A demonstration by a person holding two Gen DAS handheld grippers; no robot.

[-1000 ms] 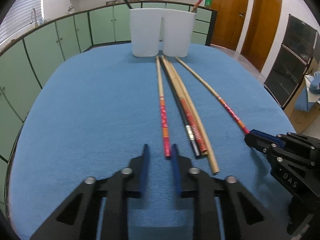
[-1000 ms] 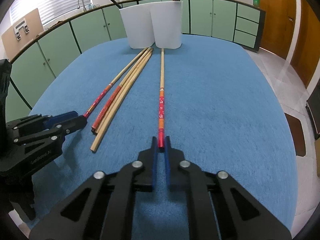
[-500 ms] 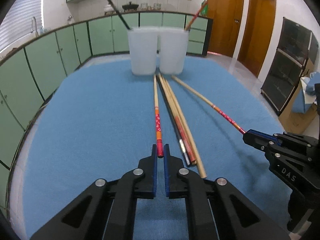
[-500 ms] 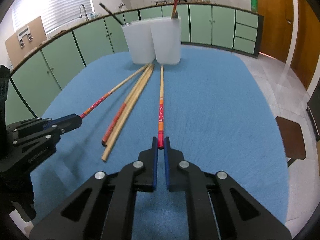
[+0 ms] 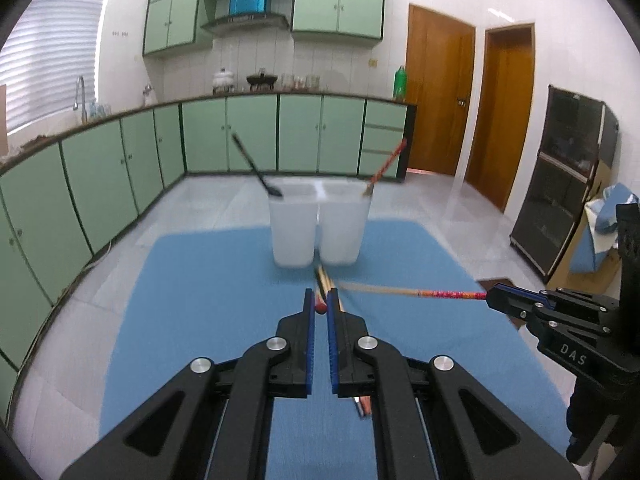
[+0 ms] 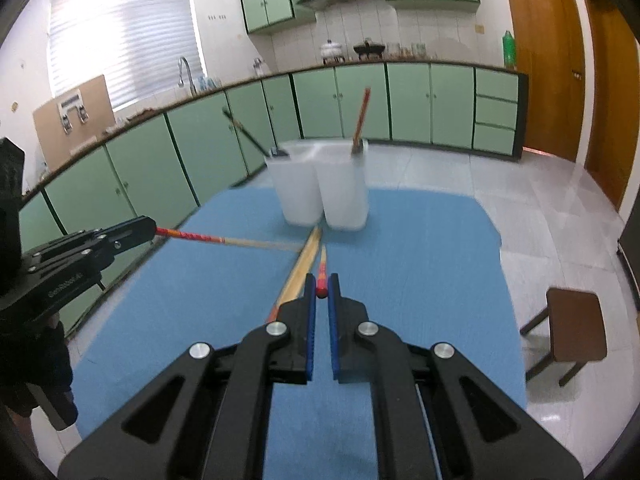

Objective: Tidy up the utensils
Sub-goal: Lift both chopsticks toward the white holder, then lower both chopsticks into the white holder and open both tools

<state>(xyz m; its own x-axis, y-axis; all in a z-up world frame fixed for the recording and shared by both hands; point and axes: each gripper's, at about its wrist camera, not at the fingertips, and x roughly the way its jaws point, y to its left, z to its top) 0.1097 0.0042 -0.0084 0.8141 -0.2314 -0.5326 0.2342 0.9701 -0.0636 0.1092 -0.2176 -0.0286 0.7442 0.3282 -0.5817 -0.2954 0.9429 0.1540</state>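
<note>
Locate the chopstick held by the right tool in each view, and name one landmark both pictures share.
Left wrist view: the right tool holds the chopstick at right of centre, its shaft running left toward the middle.
Right wrist view: the same chopstick sits at centre, its red end between the tool's fingers, pointing away.
Shared landmark: the pair of white containers at the far end of the blue table.
</note>
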